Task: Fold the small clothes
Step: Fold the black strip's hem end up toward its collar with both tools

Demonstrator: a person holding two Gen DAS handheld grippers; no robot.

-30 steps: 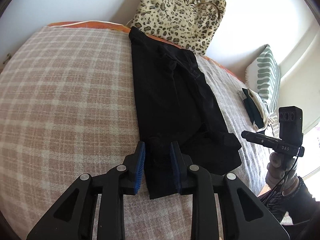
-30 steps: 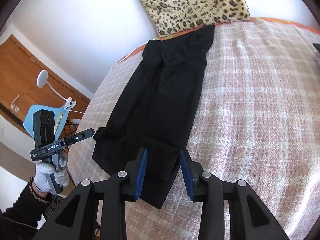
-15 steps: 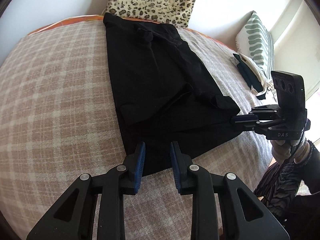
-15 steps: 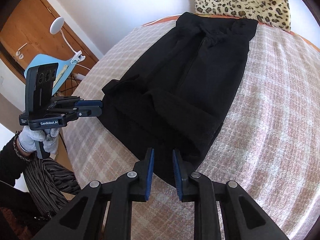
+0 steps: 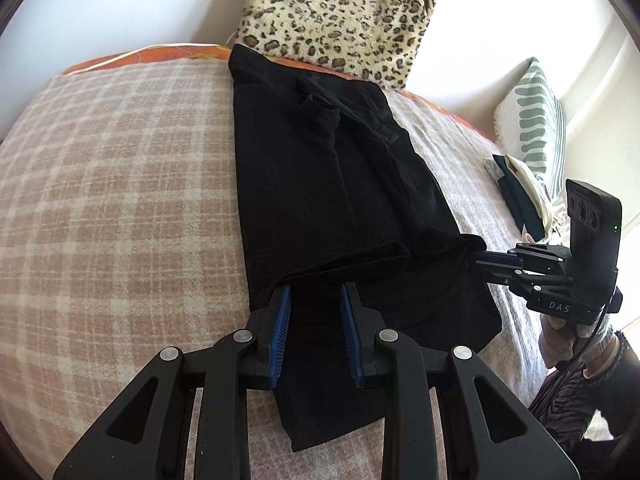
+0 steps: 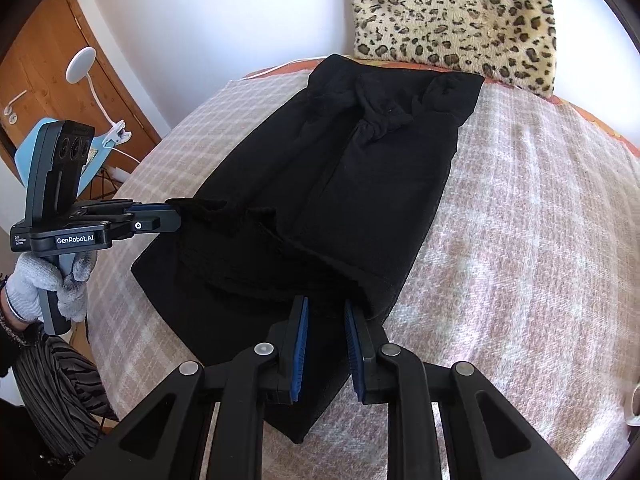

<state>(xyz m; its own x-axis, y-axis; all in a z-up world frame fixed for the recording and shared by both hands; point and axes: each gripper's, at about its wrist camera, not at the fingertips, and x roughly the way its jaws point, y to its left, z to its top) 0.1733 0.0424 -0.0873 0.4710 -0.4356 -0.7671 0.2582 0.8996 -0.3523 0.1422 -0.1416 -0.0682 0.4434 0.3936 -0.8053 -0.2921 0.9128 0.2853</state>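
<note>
Left wrist view: both the left tool [image 5: 314, 332] and right tool [image 5: 478, 259] pinch the black garment's [image 5: 332, 184] near hem.

The trousers [image 5: 328, 184] lie lengthwise on the blanket [image 5: 120, 200], their far end at the bed's far edge, touching the cushion [image 5: 344, 12] behind. A second cushion [image 5: 536, 120] stands at the right edge, folded cloths [image 5: 516, 192] before it.

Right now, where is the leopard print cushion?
In both wrist views the leopard print cushion stands against the white wall at the bed's far edge, just beyond the far end of the black garment.
</note>
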